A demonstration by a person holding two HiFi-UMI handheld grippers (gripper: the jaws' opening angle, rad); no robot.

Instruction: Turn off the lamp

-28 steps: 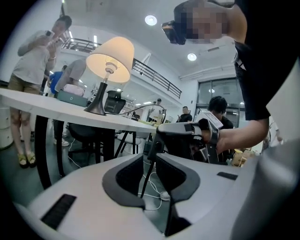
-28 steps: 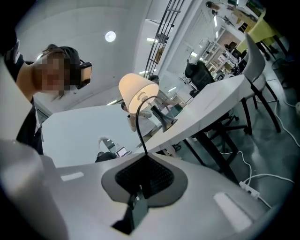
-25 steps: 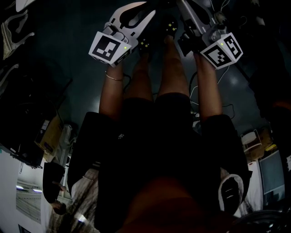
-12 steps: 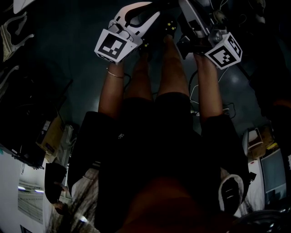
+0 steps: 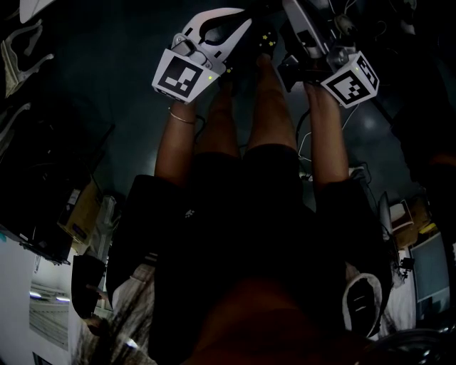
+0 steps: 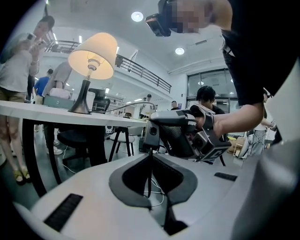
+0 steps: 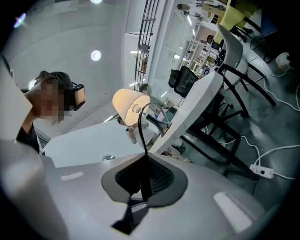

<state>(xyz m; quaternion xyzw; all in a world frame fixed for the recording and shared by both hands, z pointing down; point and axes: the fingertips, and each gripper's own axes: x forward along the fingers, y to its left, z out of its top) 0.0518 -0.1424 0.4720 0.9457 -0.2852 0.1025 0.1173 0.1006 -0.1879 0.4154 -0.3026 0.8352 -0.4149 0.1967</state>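
Observation:
The lamp (image 6: 92,56) is lit, its cream shade glowing on a dark stem, and it stands on a white table (image 6: 56,115) some way off. The right gripper view shows the same lamp (image 7: 131,107) tilted, beyond the table edge (image 7: 197,98). My left gripper (image 5: 241,16) (image 6: 151,157) is held in the air, jaws shut, nothing between them. My right gripper (image 5: 286,7) (image 7: 146,157) is beside it, also shut and empty. A thin black strand rises from where each pair of jaws meets; I cannot tell what it is. Neither gripper is near the lamp.
The head view is dark and shows the person's legs (image 5: 274,107) below both grippers. People stand at the table's left (image 6: 18,70). Dark chairs (image 7: 187,77) sit by the table. White cables and a power strip (image 7: 262,169) lie on the floor.
Both grippers have rolled a little in the hands. The left marker cube has shifted slightly right. The jaws stay shut.

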